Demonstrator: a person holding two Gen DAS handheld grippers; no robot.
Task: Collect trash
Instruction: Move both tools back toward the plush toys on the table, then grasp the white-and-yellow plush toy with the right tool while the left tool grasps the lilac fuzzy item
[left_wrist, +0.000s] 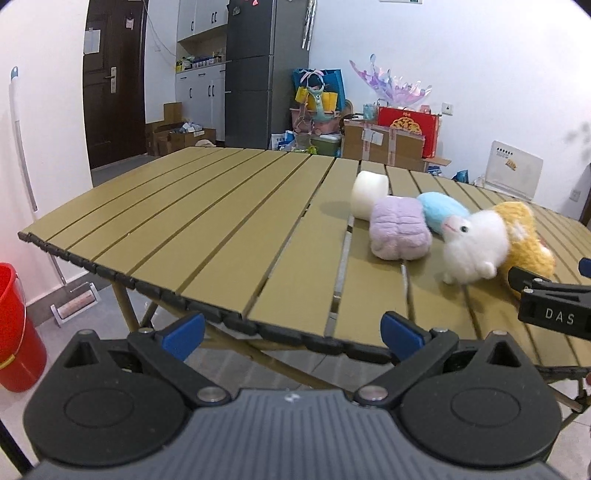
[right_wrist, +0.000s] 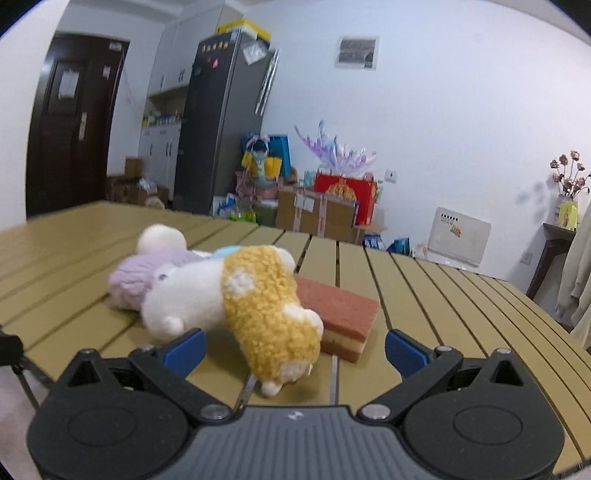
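Both tongs wide: left gripper (left_wrist: 291, 332) off slatted tan table (left_wrist: 207, 221); right gripper (right_wrist: 295, 349) nearing yellow-white plush toy (right_wrist: 266, 314), 12 o'clock.

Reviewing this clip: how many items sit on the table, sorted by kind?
Plush toys: 3 (purple, blue, white-and-yellow)
White roll: 1
Sponge: 1
Total: 5

Both hand-held grippers, left (left_wrist: 293, 334) and right (right_wrist: 295, 349), wide open, empty.

"DAS" on right claw (left_wrist: 554, 295)
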